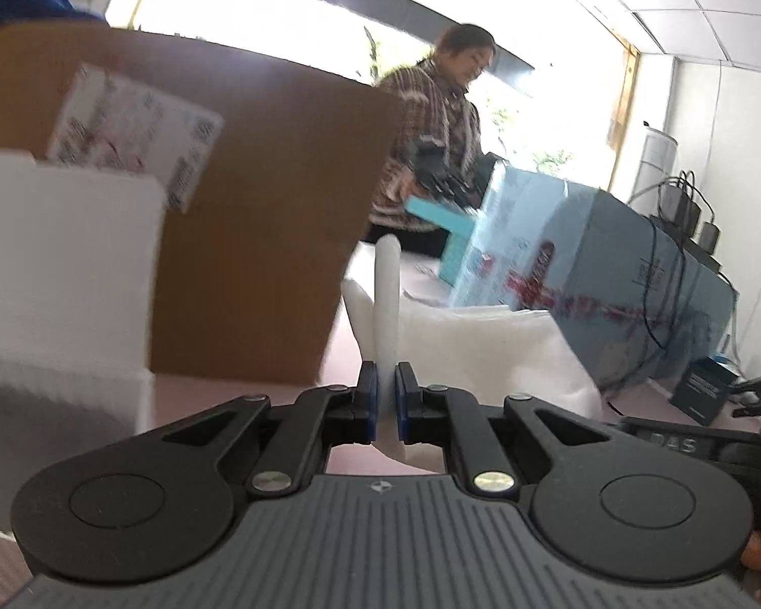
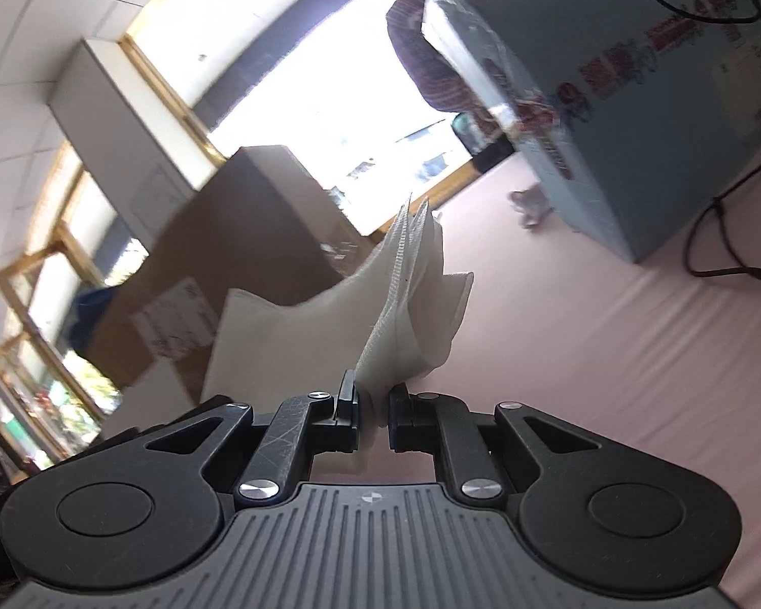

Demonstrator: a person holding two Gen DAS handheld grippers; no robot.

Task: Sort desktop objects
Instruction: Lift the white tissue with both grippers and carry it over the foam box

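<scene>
In the left wrist view, my left gripper (image 1: 385,380) is shut on a folded edge of a white paper napkin sheet (image 1: 482,350). The fold stands upright between the blue pads, and the sheet spreads to the right over the pink table (image 1: 258,396). In the right wrist view, which is tilted, my right gripper (image 2: 373,396) is shut on a bunch of white napkin layers (image 2: 411,299) that fan out above the fingers. I cannot tell whether both grippers hold the same sheet.
A brown cardboard box (image 1: 258,213) with a label stands close on the left, with a white corrugated box (image 1: 61,274) in front of it. A blue carton (image 1: 598,264) with cables is at right. A person in a patterned top (image 1: 431,142) stands behind. A black cable (image 2: 720,238) lies on the table.
</scene>
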